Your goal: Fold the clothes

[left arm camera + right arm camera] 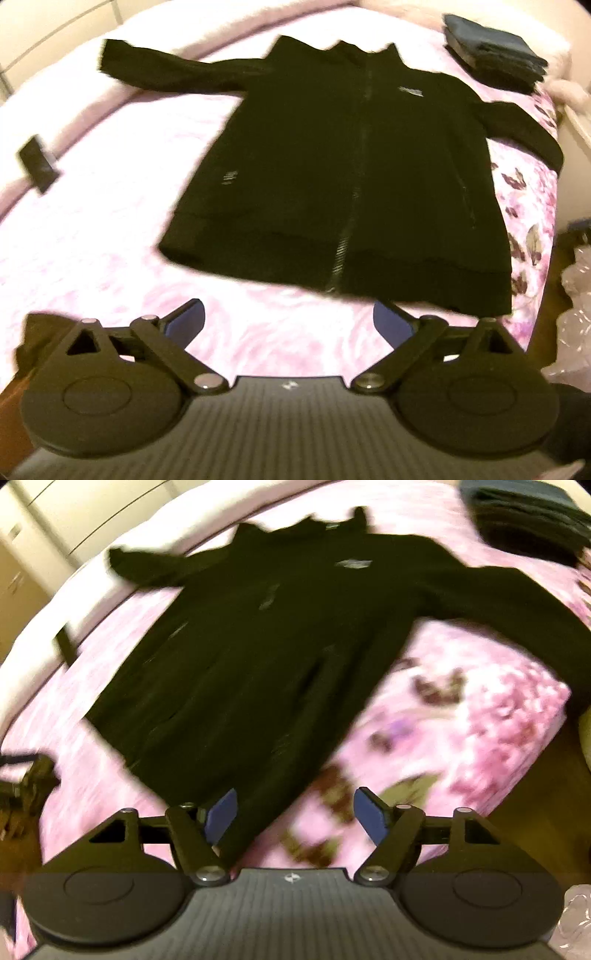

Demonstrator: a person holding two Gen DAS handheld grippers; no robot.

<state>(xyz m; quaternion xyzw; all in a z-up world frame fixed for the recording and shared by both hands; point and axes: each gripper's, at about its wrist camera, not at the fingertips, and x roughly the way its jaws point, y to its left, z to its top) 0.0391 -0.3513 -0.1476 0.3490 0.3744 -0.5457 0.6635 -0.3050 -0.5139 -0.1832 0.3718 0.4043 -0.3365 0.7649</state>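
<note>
Clothes are the concern: neither hand-held gripper holds any. The left hand-held gripper (288,319) is held wide open above bare bedspread (92,258), just short of the hem of a black zip jacket (332,166); the right hand-held gripper (295,812) is likewise spread and empty over the jacket's lower corner. The jacket is laid flat, front up, sleeves outstretched. A sleeve cuff and shoulder should probably be pinched together and folded inward. Room is ample leftward; the bed edge and a folded pile (495,51) crowd the right.

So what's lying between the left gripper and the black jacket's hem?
Nothing but bare pink floral bedspread between the open left gripper and the black jacket, per the left wrist view.
</note>
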